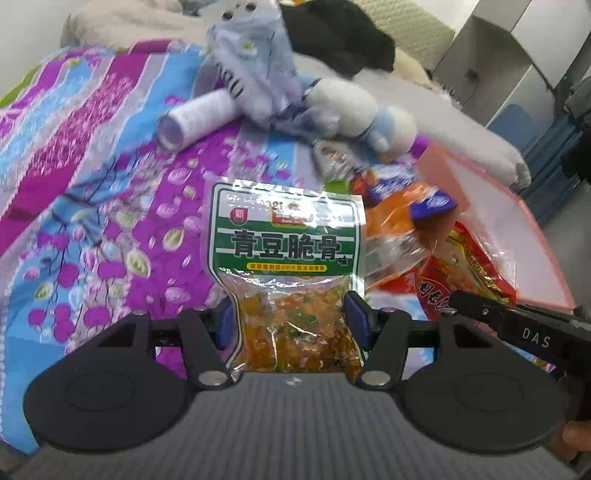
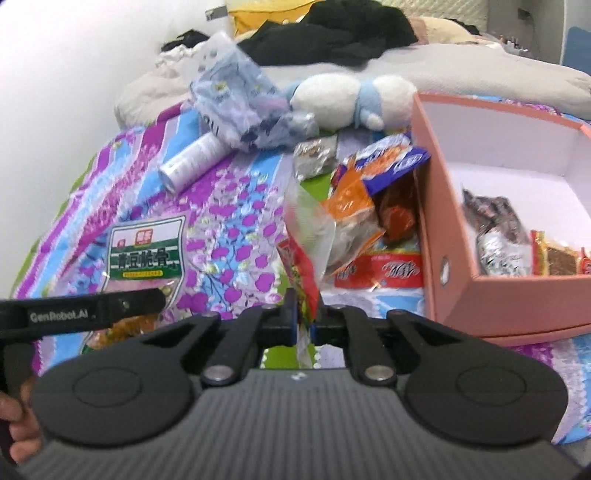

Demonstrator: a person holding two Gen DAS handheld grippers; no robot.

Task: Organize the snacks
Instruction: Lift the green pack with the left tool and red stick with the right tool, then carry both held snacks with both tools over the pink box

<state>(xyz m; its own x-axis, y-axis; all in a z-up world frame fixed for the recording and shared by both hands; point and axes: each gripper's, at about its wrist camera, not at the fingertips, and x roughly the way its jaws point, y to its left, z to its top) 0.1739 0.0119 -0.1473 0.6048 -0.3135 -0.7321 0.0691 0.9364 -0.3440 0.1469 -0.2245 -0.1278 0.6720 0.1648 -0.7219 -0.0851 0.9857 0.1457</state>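
My left gripper is shut on a green-labelled snack packet with orange filling and holds it upright over the bedspread; the packet also shows in the right wrist view. My right gripper is shut on the edge of a red and clear snack packet, seen in the left wrist view too. A pink box with a white inside stands at the right and holds several snack packets. Loose packets are piled against its left wall.
A floral bedspread covers the bed. On it lie a white tube, a crumpled blue-white bag, a white and blue plush toy and a small silver packet. Black clothing and pillows lie behind.
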